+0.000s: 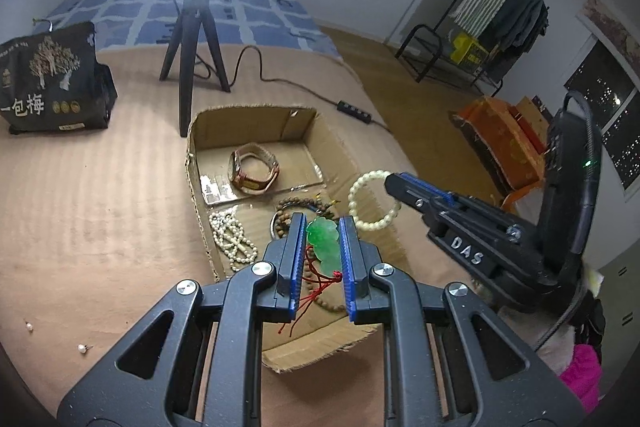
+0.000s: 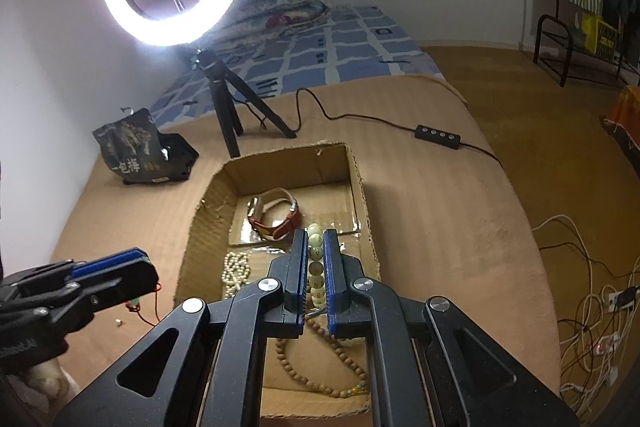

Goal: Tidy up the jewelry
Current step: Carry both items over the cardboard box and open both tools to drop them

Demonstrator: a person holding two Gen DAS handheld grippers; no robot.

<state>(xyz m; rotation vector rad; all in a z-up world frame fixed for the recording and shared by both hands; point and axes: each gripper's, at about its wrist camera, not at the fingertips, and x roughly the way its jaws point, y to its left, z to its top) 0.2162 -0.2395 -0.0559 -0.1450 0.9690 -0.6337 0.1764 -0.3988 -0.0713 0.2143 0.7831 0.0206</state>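
Note:
My left gripper is shut on a green jade pendant with a red cord, held above the open cardboard box. My right gripper is shut on a pale bead bracelet, held over the box; the bracelet and right gripper also show in the left wrist view. In the box lie a watch, a white pearl necklace and brown wooden beads. The left gripper appears at the left of the right wrist view.
A ring light on a tripod stands behind the box, its cable and switch running right. A black snack bag sits far left. Two small pearl earrings lie on the brown blanket at the left. Cables lie on the floor.

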